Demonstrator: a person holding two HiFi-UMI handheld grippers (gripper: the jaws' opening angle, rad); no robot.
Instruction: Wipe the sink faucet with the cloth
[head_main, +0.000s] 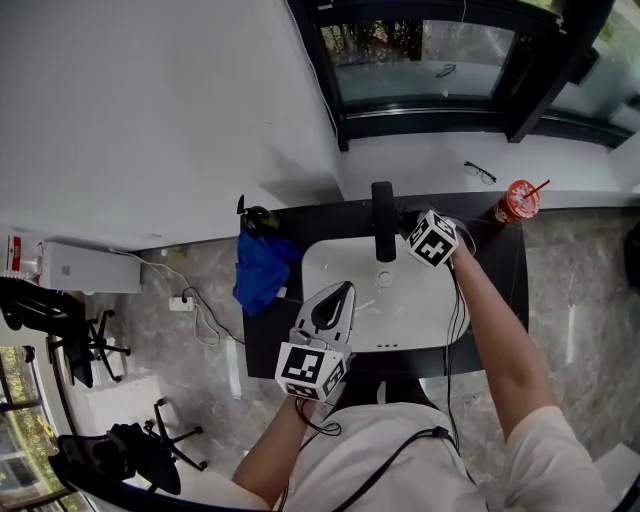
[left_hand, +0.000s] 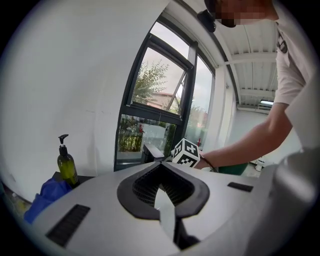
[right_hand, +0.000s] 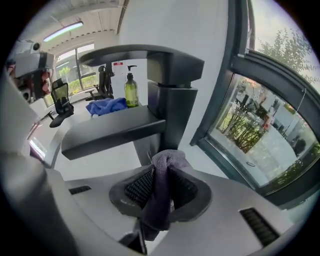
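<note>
The black faucet stands at the back of the white sink. My right gripper is just right of the faucet column, shut on a grey cloth. In the right gripper view the cloth bunches out of the jaws right in front of the base of the faucet, under its flat spout. Whether the cloth touches the column I cannot tell. My left gripper hovers over the sink's front left, jaws shut with nothing in them, pointing toward the window.
A blue cloth and a green soap bottle sit on the dark counter left of the sink. A red cup with a straw stands at the counter's right end. Glasses lie on the white windowsill.
</note>
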